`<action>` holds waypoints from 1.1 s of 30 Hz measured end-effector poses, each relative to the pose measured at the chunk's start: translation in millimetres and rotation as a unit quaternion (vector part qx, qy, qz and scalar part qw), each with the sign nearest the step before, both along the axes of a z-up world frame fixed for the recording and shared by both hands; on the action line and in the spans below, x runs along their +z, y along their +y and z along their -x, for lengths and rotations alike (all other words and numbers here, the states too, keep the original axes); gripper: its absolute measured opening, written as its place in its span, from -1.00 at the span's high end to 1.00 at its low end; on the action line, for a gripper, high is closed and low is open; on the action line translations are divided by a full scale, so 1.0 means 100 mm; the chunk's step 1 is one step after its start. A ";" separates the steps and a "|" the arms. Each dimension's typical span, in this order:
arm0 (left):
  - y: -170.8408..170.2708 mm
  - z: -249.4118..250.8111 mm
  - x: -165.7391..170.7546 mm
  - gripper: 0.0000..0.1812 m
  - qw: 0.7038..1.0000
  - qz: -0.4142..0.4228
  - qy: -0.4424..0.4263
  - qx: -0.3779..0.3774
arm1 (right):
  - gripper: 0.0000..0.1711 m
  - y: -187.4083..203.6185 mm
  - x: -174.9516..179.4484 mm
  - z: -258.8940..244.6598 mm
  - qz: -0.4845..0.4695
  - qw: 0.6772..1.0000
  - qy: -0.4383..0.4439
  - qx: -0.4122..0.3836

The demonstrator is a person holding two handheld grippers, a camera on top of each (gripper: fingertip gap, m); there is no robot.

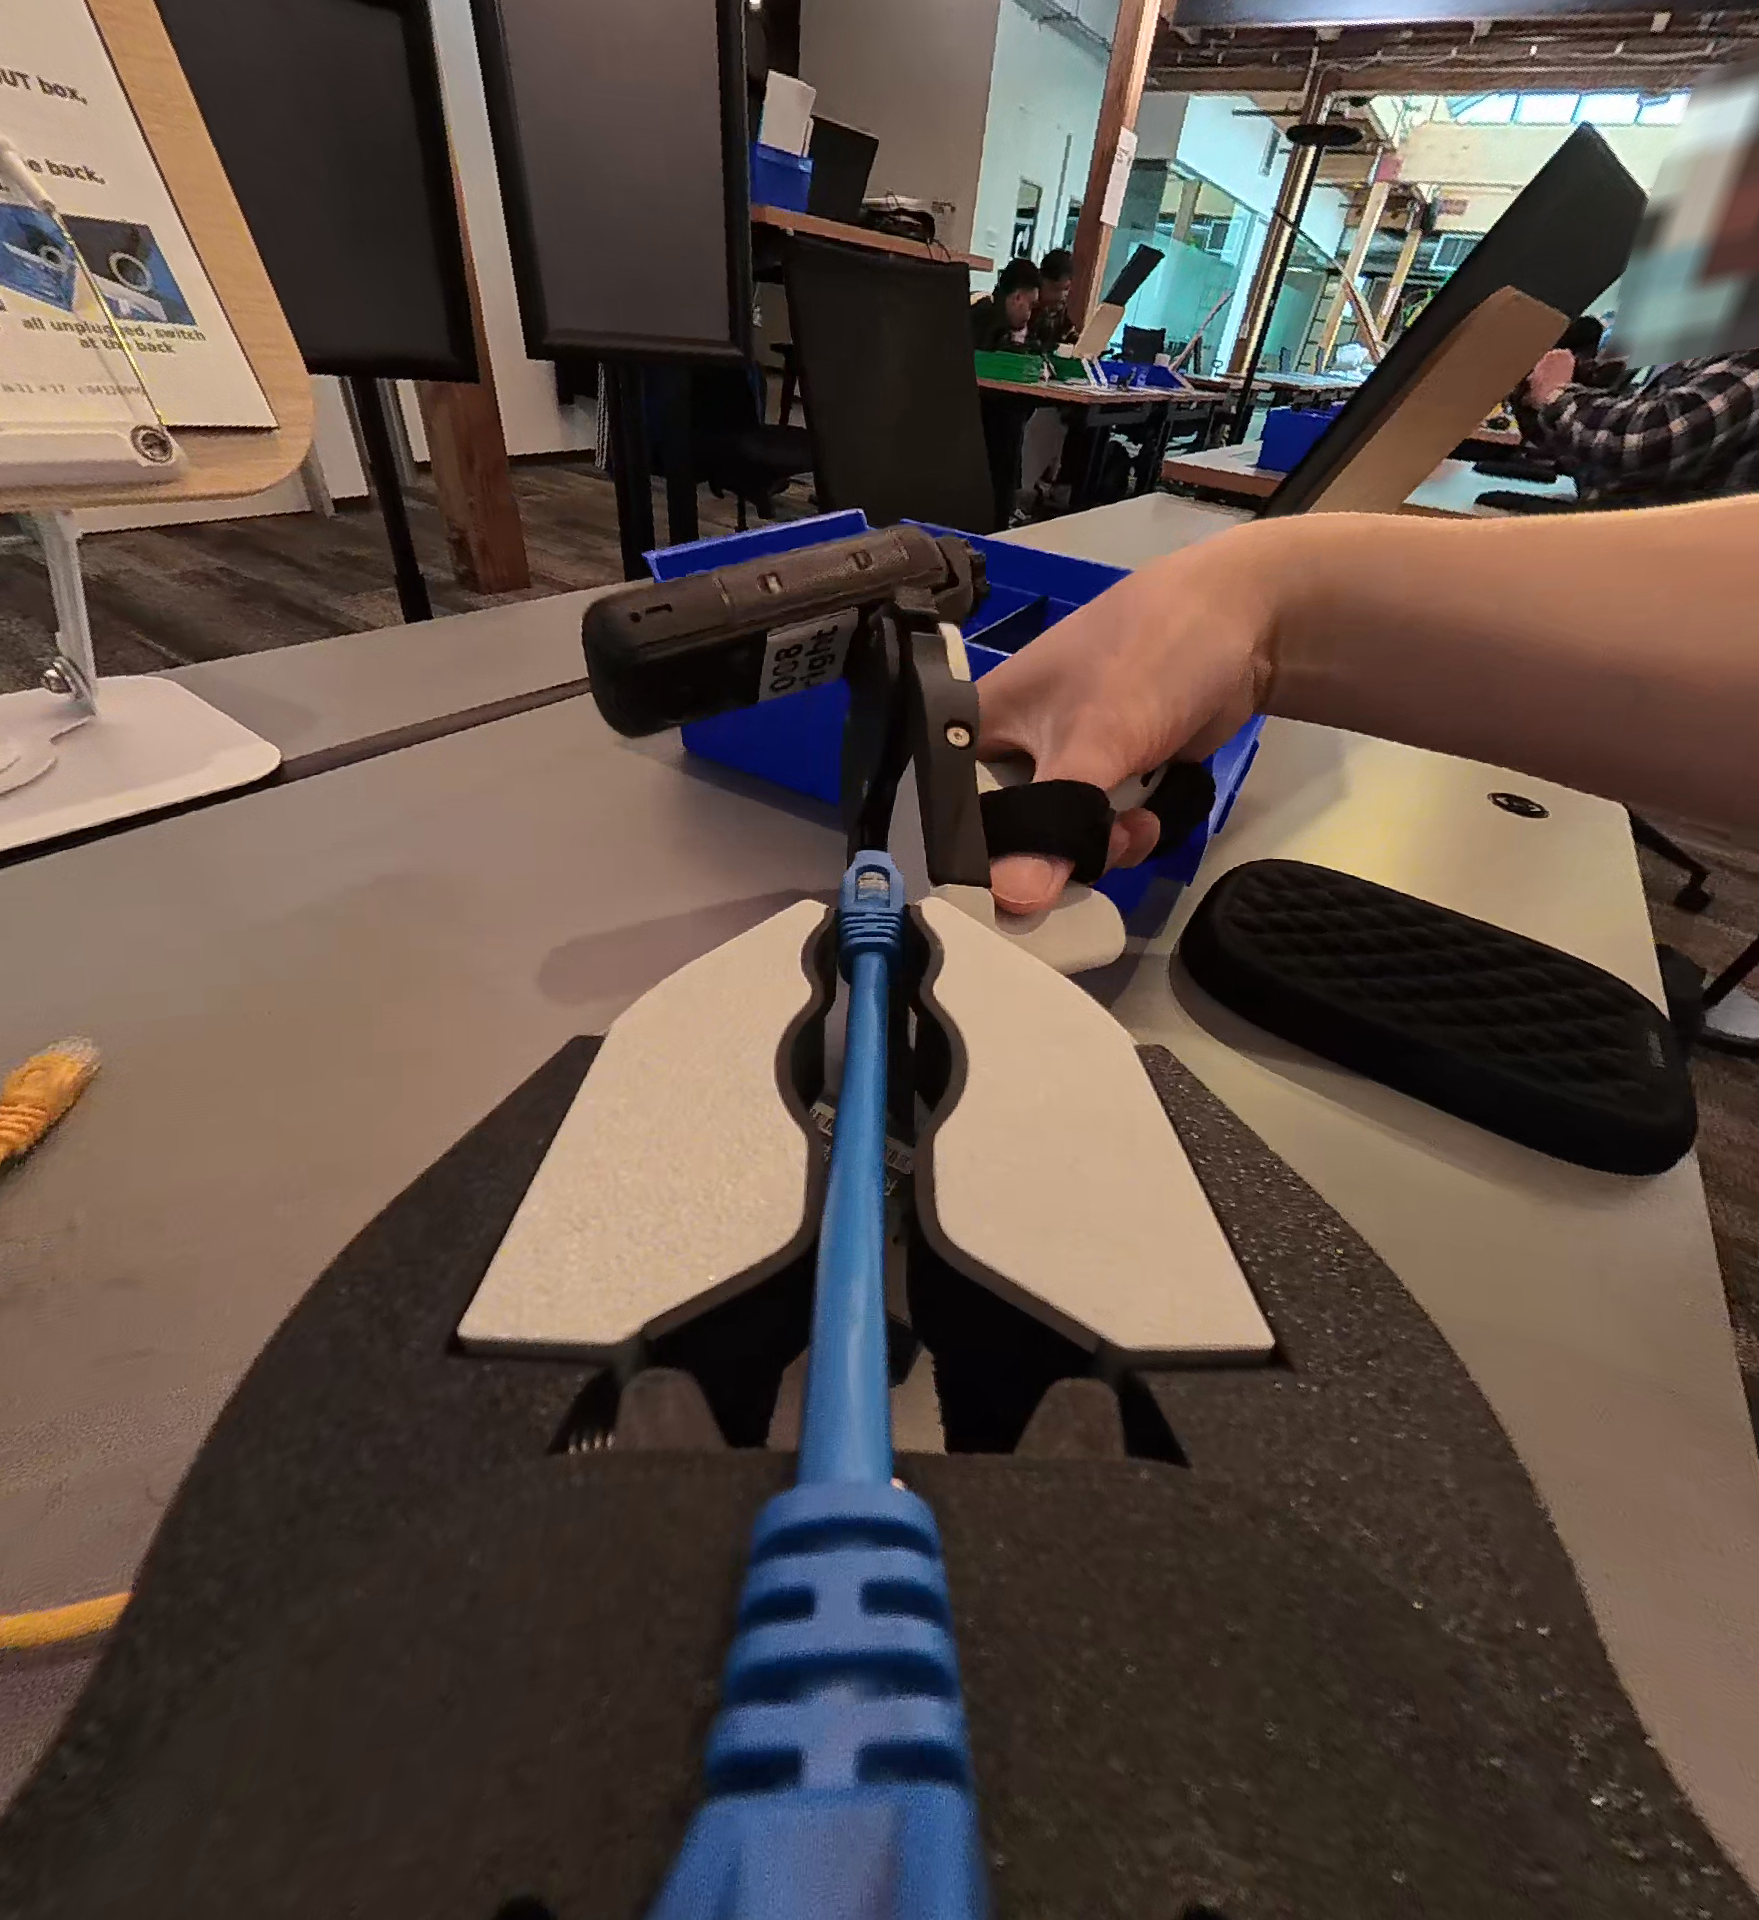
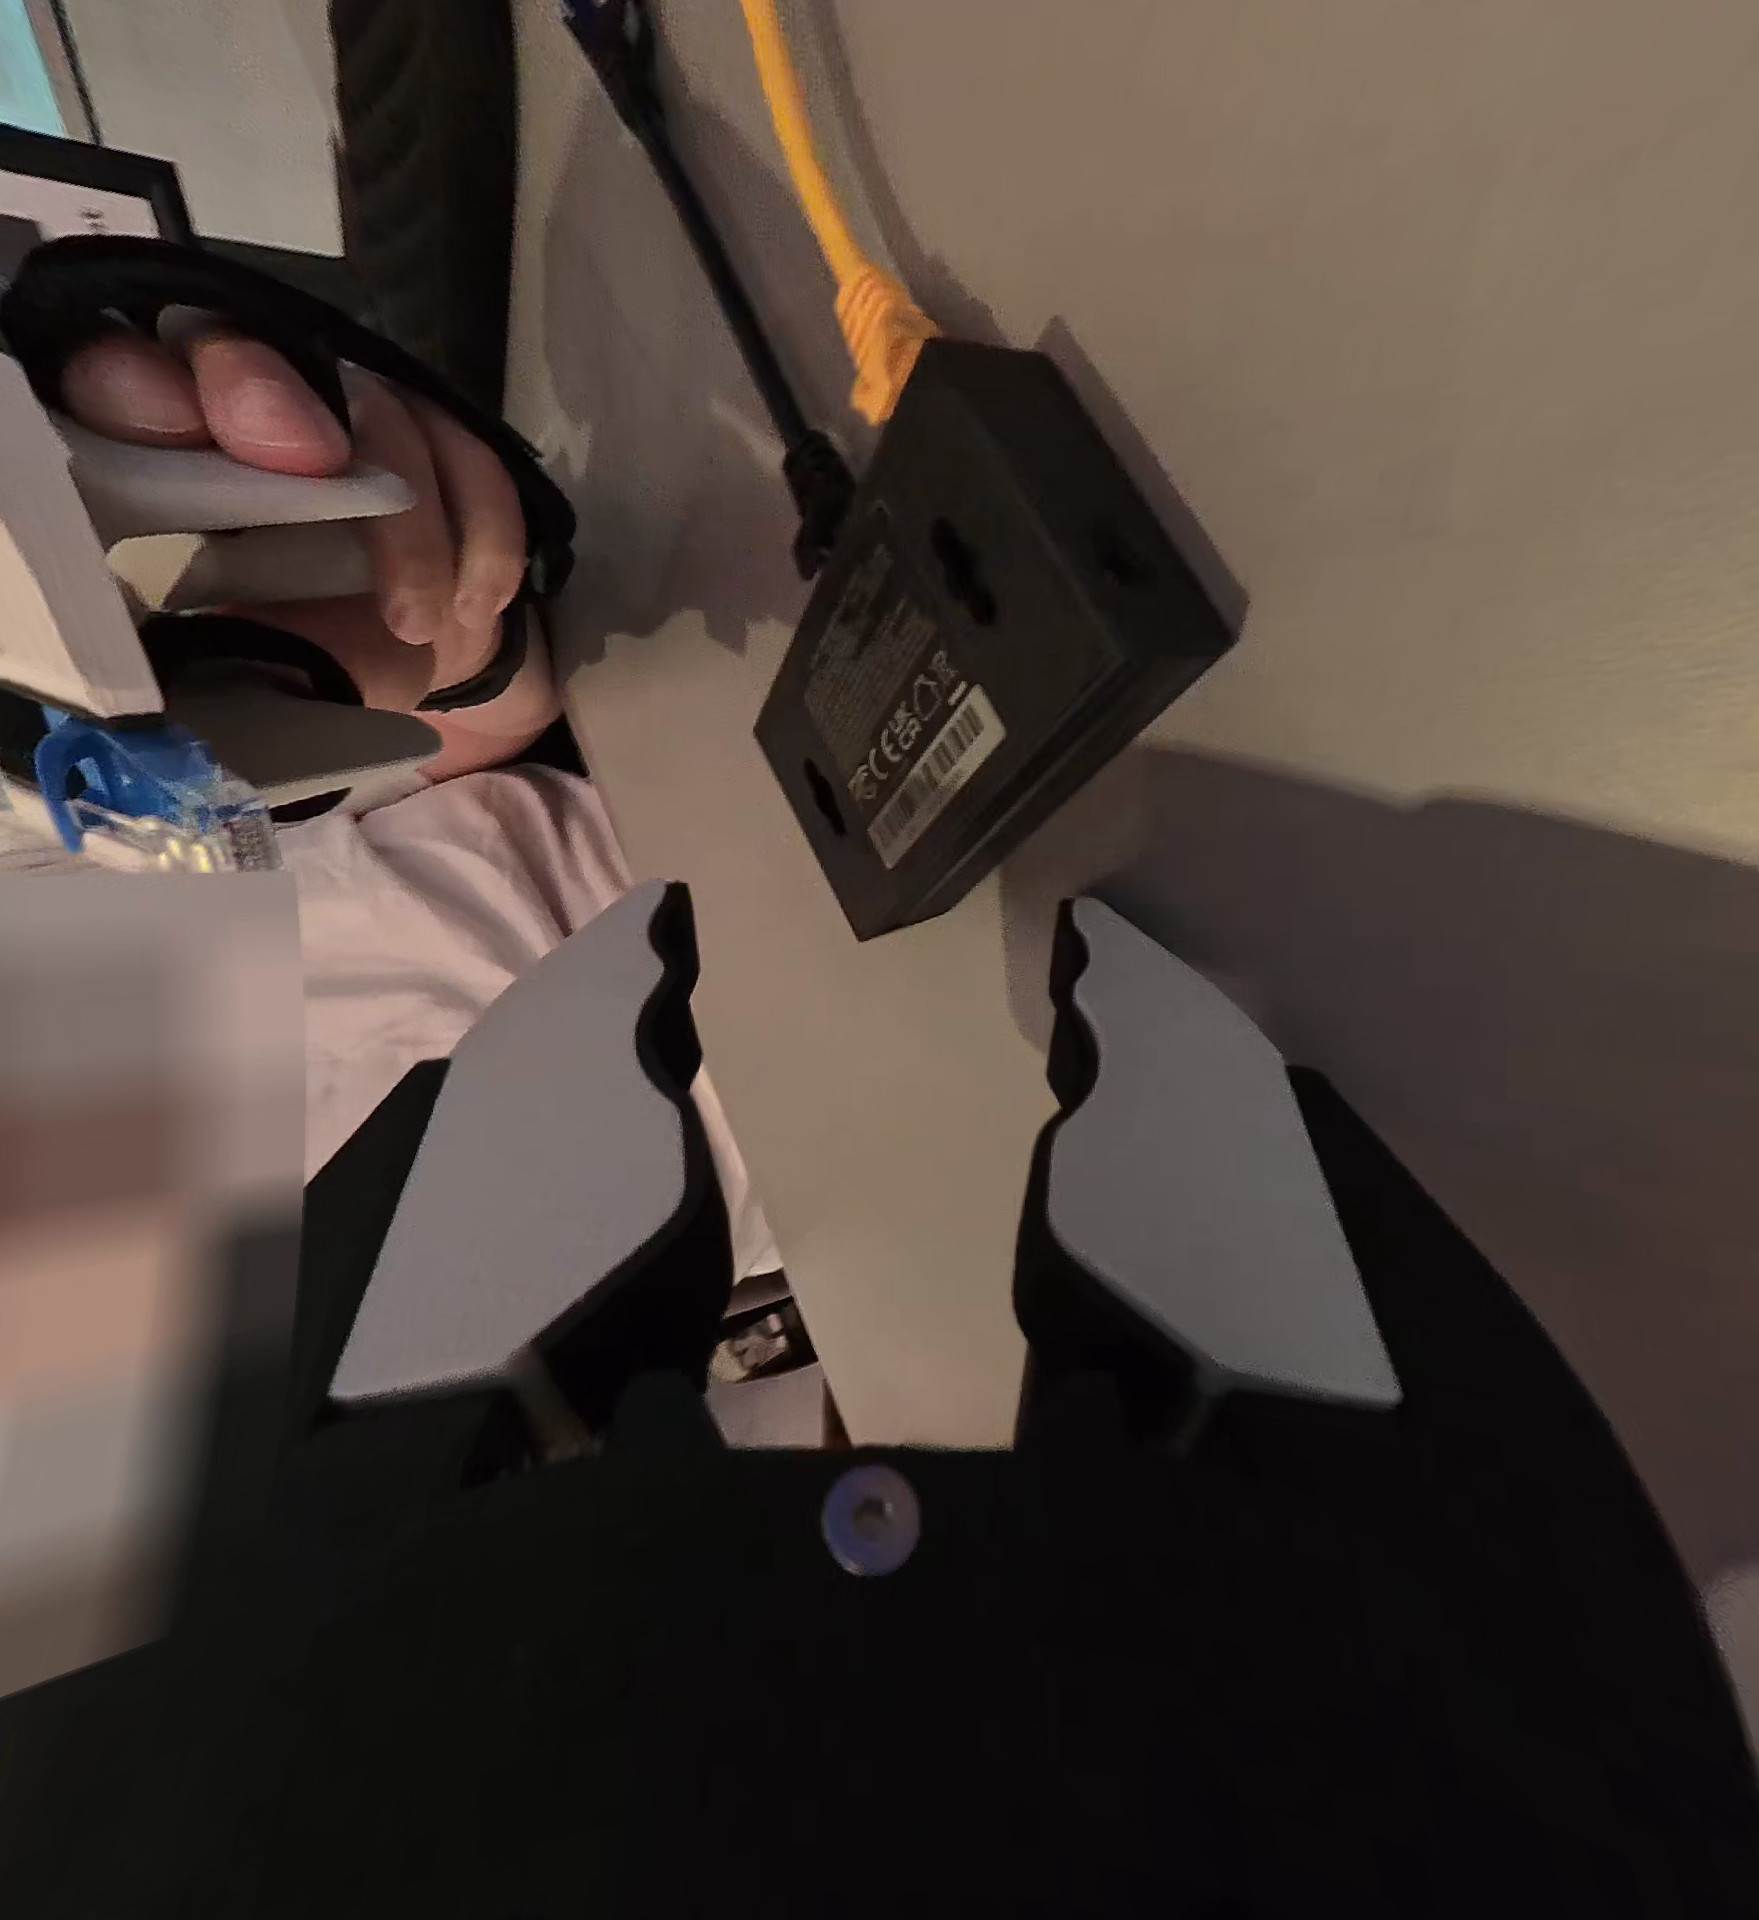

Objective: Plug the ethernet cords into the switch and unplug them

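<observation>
Two grippers are at work over a grey table (image 1: 335,935). In the left wrist view, the left gripper (image 1: 870,914) has its grey fingers (image 1: 688,1122) closed on a blue ethernet cord (image 1: 854,1195), which runs down the middle between them; its plug end pokes out just past the fingertips, and a second blue boot sits blurred, close to the camera at the bottom of the frame. Straight ahead of that plug, the right gripper (image 1: 1000,904) is tipped downward toward the table, held by a hand (image 1: 1114,717) with black straps over the fingers. A blue bin (image 1: 750,727) stands behind it and a black padded rest (image 1: 1436,1018) lies to the right. A yellow ethernet cord (image 1: 13,1132) lies loose on the table, well to the left of the left gripper. In the right wrist view, the right gripper (image 2: 875,914) has its fingers (image 2: 542,1143) spread wide with nothing between them. The black switch (image 2: 1000,644) lies on the table just beyond the fingertips, underside and sticker facing the camera. A yellow cord's plug (image 2: 880,343) and a black cable (image 2: 813,488) go into its far edge. The left gripper (image 2: 335,623) shows at the left of this view, the blue plug (image 2: 179,810) beside it.
</observation>
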State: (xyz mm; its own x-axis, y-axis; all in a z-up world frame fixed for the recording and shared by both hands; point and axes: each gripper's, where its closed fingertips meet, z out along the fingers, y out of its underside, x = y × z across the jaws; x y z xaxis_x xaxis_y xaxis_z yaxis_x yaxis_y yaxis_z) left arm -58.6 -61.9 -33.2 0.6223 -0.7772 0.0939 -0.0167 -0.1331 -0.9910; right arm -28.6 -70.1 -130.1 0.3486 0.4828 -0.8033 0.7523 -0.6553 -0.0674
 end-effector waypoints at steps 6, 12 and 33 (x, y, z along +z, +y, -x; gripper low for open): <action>-0.05 0.27 0.16 0.87 0.998 -0.041 -0.007 0.056 | 0.16 0.32 0.12 0.05 -0.247 0.968 -0.012 -0.028; 0.00 0.60 0.29 0.87 0.988 -0.066 0.001 0.140 | -0.34 0.29 0.13 0.22 -0.414 0.897 -0.083 -0.134; -0.06 0.73 0.45 0.87 0.984 -0.091 -0.023 0.154 | 0.22 0.28 -0.28 0.23 -0.468 0.835 -0.175 -0.230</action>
State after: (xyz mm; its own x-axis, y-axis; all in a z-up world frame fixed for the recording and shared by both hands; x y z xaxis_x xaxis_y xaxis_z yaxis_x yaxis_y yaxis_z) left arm -131.2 -67.9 11.4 0.8296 -0.5584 0.0043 0.0420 0.0546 -0.9976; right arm -51.3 -41.8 -157.7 0.8050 0.5919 0.0402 0.5158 -0.6648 -0.5404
